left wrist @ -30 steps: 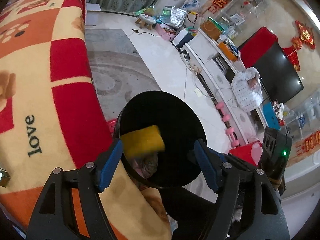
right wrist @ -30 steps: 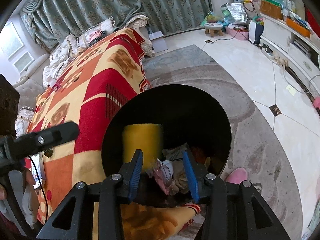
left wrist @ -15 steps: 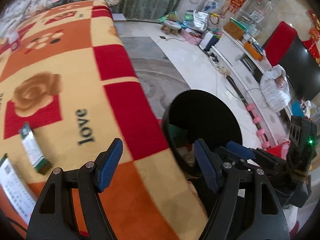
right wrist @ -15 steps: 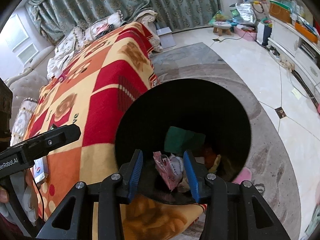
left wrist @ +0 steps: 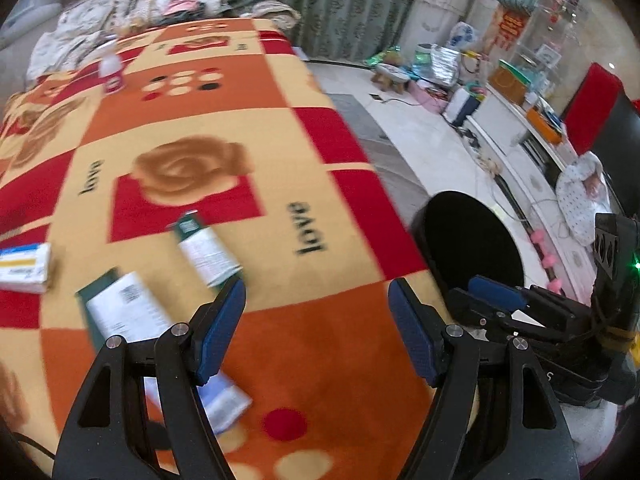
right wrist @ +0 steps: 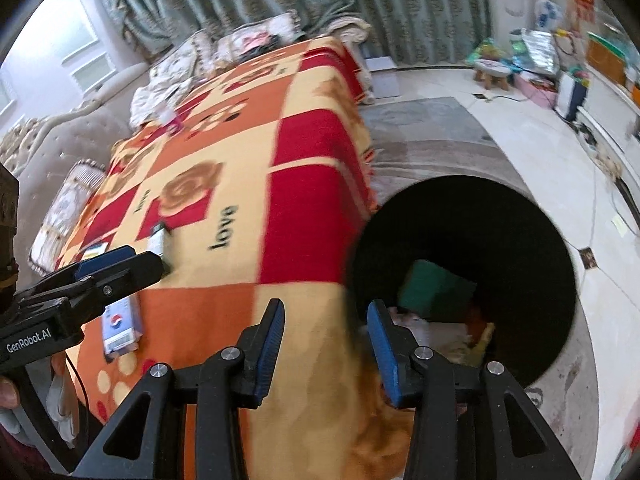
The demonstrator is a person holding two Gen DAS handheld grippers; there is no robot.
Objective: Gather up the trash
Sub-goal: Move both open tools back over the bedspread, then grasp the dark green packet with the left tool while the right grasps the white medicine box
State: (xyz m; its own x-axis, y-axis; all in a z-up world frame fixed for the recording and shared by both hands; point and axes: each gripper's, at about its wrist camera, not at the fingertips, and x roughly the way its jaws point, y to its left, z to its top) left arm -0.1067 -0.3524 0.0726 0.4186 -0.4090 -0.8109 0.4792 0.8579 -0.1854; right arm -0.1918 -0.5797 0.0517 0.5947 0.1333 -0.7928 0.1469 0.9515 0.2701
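Since 1.0 s ago the left gripper (left wrist: 316, 328) has swung from the black bin (left wrist: 472, 240) back over the blanket (left wrist: 328, 344), jaws wide and empty. 2 cartons lie just left of its fingers: the nearer carton (left wrist: 128, 316), the farther carton (left wrist: 206, 250), long axes running away. The right gripper (right wrist: 326, 344) hangs open, empty, at the bin-side edge.

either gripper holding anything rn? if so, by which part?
Nothing held. Left gripper is open over the blanket; right gripper is open at the black bin rim.
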